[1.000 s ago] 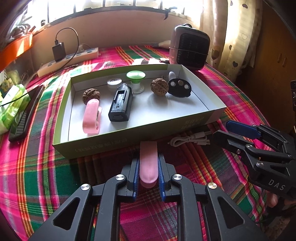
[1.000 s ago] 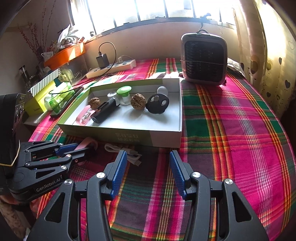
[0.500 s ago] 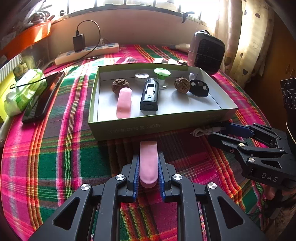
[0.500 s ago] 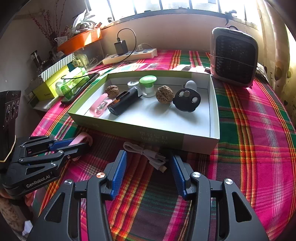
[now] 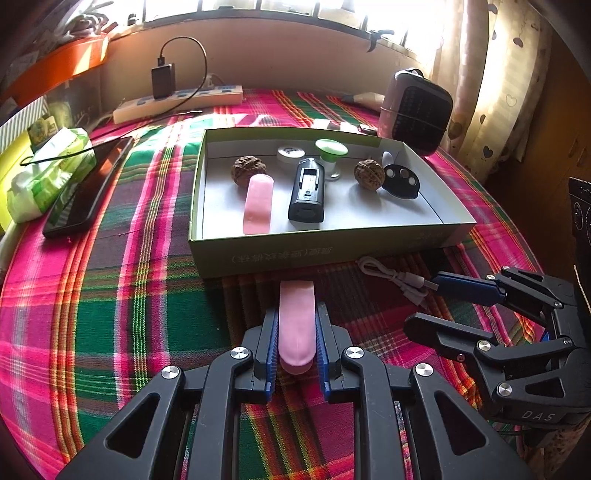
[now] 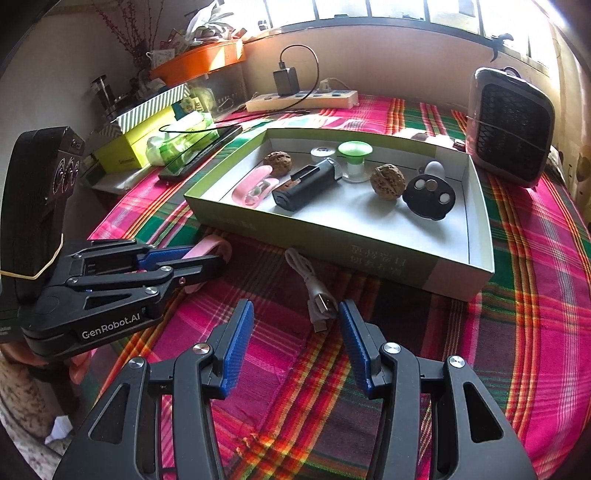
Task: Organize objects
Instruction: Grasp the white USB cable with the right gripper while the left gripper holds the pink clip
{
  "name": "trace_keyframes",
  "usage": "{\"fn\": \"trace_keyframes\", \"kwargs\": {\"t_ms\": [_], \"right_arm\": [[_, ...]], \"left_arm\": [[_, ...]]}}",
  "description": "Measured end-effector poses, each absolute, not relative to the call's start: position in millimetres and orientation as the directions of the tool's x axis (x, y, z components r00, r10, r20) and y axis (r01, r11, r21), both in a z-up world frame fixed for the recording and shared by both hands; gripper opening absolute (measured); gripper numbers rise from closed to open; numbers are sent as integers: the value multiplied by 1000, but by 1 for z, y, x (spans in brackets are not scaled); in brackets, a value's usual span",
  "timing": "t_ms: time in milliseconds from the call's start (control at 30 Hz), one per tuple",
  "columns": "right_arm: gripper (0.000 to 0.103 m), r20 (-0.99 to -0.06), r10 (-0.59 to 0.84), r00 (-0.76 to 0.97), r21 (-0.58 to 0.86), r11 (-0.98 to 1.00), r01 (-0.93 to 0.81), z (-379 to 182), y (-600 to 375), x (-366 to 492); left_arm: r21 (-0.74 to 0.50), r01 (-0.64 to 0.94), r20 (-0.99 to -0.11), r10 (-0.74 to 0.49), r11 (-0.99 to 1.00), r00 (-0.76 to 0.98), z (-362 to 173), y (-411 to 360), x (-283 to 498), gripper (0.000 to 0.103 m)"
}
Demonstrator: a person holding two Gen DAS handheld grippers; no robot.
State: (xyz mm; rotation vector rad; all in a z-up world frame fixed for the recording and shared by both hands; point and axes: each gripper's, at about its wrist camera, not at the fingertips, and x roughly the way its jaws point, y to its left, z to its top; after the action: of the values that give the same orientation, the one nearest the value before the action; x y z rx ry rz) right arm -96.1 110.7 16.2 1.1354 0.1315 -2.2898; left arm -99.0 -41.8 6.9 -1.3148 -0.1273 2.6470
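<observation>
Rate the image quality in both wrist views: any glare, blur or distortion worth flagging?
Left wrist view: window blown out, curtain washed by backlight, table edges bowed by fisheye, box contents sharp. Right wrist view: same window glare top right, dark vignetted corners, white cable crisp, no motion blur.

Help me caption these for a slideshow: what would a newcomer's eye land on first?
Probably the pink clip clamped in the left gripper, in front of the green-walled box that holds walnuts, a black device and a second pink clip. Next, the white cable on the plaid tablecloth, lying just ahead of the open right gripper.
</observation>
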Motion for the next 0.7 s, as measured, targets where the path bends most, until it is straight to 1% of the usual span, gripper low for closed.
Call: {"fn": "trace_keyframes", "kwargs": {"t_ms": [267, 467, 700], "right_arm": [[49, -775, -371, -511, 79, -859, 505, 13, 105, -108], [49, -788, -339, -514, 38, -860, 509, 10, 96, -113], [49, -783, -321, -533, -8, -852, 523, 7, 90, -111]], "left_arm": [[-154, -126, -781, 199, -980, -592, 7, -41, -99, 16], [-155, -125, -780, 199, -980, -593, 7, -42, -99, 16], [-162, -123, -778, 204, -979, -594, 7, -42, -101, 16]]}}
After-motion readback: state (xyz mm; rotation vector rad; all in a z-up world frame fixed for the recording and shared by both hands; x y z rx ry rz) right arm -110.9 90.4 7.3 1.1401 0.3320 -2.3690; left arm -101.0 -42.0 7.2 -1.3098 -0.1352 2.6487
